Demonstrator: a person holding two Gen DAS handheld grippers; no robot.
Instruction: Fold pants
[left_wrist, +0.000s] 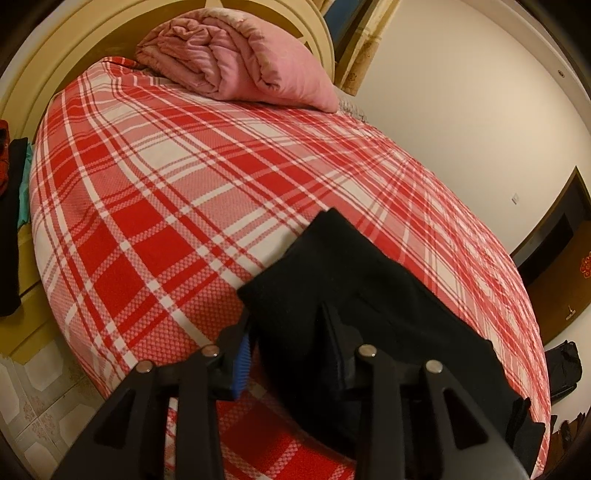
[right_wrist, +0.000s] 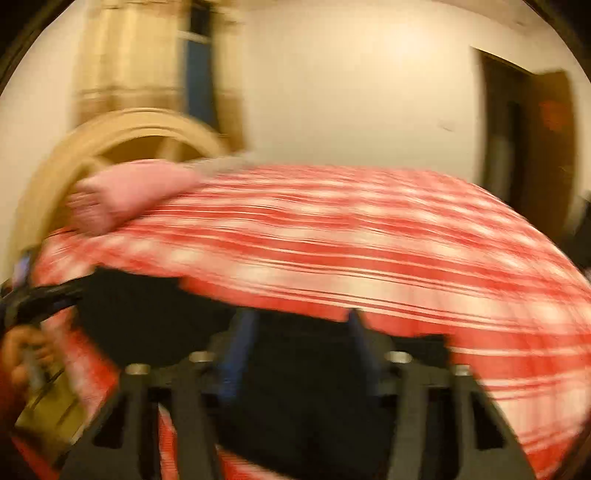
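My left hand-held gripper (left_wrist: 288, 332) clamps the black pants (left_wrist: 354, 280) at lower centre on the plaid bed (left_wrist: 155, 177); my right hand-held gripper (right_wrist: 299, 332) pinches them too, though blurred.

Black pants (left_wrist: 354, 280) lie on a red-and-white plaid bedsheet (left_wrist: 166, 192) near a pink quilt (left_wrist: 236, 59).

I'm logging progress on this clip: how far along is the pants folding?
Done: black pants lie on the plaid bed, seemingly doubled. In hand: left gripper straddles one end; right gripper, blurred, has cloth between its fingers. Left: the final fold.
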